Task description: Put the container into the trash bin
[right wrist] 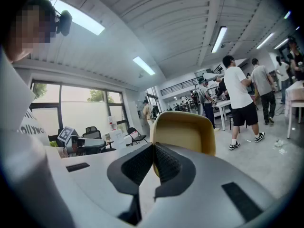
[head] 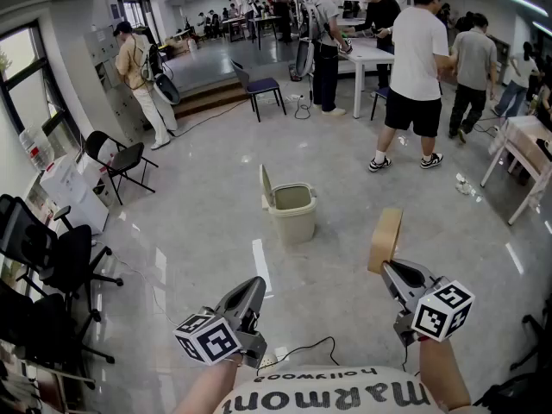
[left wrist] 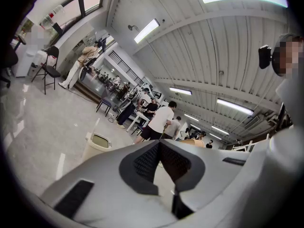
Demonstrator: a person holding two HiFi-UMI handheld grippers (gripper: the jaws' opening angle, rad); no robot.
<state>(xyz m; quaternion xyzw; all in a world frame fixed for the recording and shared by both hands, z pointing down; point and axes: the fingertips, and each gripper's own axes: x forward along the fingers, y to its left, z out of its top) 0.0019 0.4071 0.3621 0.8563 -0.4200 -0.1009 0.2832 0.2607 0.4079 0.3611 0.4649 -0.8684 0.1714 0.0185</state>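
Observation:
A tan, tray-like container (head: 385,239) is held upright at the front right, with my right gripper (head: 388,268) shut on its lower edge. In the right gripper view the container (right wrist: 185,132) stands just past the closed jaws, its hollow side facing the camera. The beige trash bin (head: 291,210) stands on the floor ahead with its lid tipped open; it also shows small in the left gripper view (left wrist: 97,145). My left gripper (head: 257,285) is at the front left, shut with nothing in it, short of the bin.
Black office chairs (head: 52,261) and a folding chair (head: 121,160) line the left wall. Several people stand at white tables (head: 376,54) beyond the bin. Another table (head: 526,149) is at the right. A cable (head: 306,348) lies on the floor near my feet.

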